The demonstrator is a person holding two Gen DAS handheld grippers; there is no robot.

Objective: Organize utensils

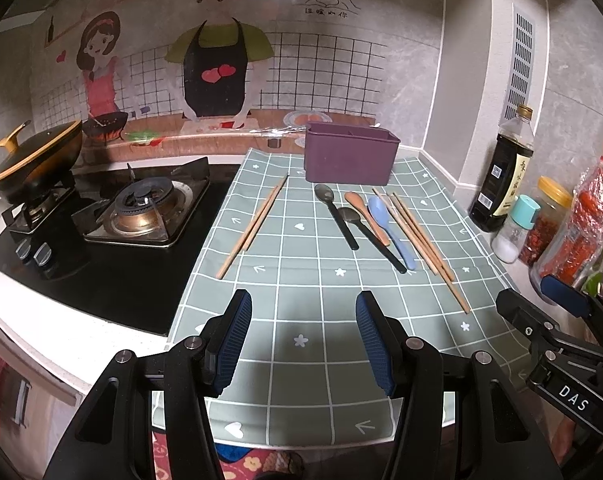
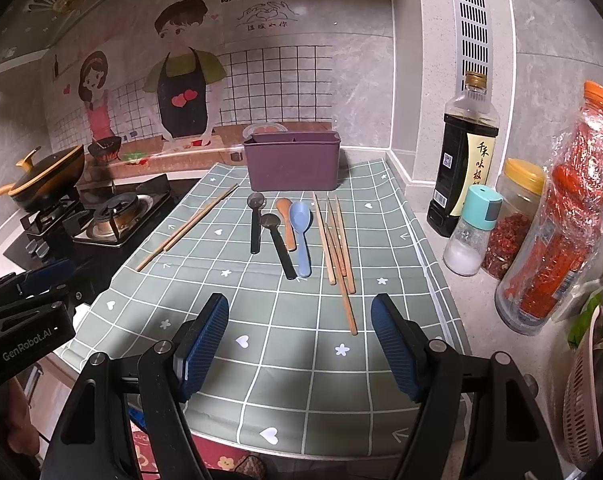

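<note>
The left gripper [image 1: 303, 344] and the right gripper [image 2: 299, 346] both hovered spread wide with nothing between their pads, above the near part of the green grid-patterned mat [image 2: 285, 368]. Farther back lay a loose pair of wooden chopsticks [image 2: 187, 227] near the mat's left edge, and – well apart – black, wooden and blue spoons [image 2: 279, 232] beside more chopsticks [image 2: 337, 248]. The purple plastic utensil holder [image 2: 293, 160] stood at the mat's far edge by the wall.

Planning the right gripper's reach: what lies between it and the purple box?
In the right wrist view, the chopsticks and blue spoon lie on the mat between the right gripper and the purple box.
</note>
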